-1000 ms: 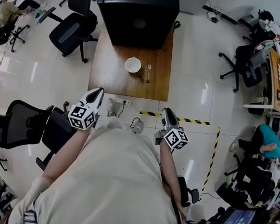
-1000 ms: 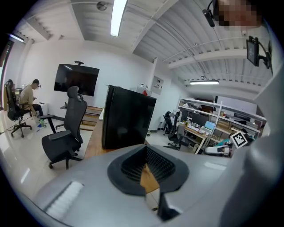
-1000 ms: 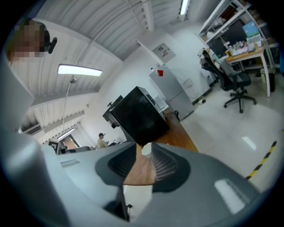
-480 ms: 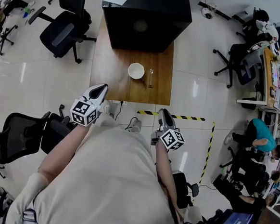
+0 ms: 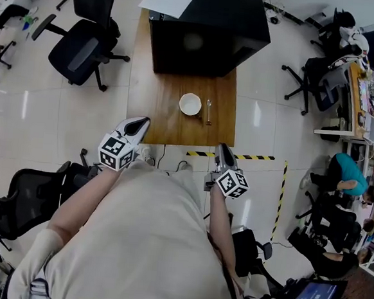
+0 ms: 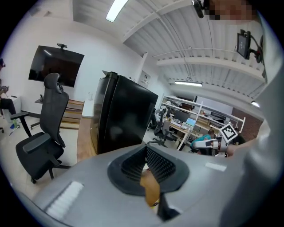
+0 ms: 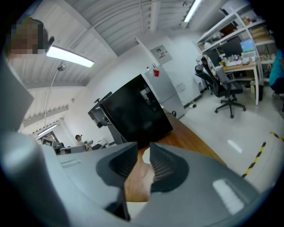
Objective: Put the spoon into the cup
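A white cup (image 5: 190, 104) stands on the wooden table (image 5: 158, 105), and the metal spoon (image 5: 209, 110) lies just right of it, handle toward me. Both grippers hover short of the table's near edge, apart from cup and spoon. My left gripper (image 5: 140, 125) is by the near left corner, and in the left gripper view its jaws (image 6: 145, 150) meet at the tips with nothing held. My right gripper (image 5: 221, 149) is below the near right corner. In the right gripper view its jaws (image 7: 143, 153) stand a narrow gap apart, empty, with the cup (image 7: 145, 156) far off through the gap.
A large black cabinet (image 5: 206, 31) fills the table's far half. Office chairs stand at the left (image 5: 79, 47) and lower left (image 5: 32, 198). Yellow-black tape (image 5: 257, 159) marks the floor near the table's front. A person in teal (image 5: 346, 177) sits at the far right.
Both grippers have come closer to the table's near edge as the person walked toward it. The cup and spoon have stayed where they were.
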`<state>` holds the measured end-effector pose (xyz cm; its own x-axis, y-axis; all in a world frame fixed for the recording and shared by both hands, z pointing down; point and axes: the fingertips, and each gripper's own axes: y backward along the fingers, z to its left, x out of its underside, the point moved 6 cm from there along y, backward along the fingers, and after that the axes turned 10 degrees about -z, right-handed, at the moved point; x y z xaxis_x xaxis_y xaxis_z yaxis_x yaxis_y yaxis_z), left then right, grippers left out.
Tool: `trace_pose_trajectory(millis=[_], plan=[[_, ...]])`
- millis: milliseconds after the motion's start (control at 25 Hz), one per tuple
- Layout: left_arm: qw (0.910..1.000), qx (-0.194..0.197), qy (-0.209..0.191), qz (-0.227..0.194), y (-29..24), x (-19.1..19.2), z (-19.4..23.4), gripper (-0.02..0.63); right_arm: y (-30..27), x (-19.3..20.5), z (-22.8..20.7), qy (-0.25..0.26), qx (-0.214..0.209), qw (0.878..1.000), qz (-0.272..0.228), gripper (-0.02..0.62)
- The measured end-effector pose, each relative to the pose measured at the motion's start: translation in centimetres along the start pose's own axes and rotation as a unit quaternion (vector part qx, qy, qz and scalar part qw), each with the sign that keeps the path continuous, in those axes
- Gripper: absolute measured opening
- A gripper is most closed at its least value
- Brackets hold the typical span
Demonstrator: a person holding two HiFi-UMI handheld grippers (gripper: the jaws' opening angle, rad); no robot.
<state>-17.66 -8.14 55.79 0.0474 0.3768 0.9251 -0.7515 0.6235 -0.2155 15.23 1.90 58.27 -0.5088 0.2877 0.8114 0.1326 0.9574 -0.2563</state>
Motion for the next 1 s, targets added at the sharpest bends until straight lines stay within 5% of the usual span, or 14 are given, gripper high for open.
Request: trace_pose_trajectory(millis=[560, 1000], plan=[[0.9985, 0.052, 0.001, 0.015, -1.4, -0.6, 0.3, 0.005, -1.1, -0.4, -0.8, 0.028, 0.048, 0.998, -0.003, 0.075], [0.9999, -0.011, 0.011, 0.006, -4.9, -0.9, -1.7, 0.005, -3.5, 0.6, -5.0, 0.059, 0.016, 0.996, 0.07, 0.075]])
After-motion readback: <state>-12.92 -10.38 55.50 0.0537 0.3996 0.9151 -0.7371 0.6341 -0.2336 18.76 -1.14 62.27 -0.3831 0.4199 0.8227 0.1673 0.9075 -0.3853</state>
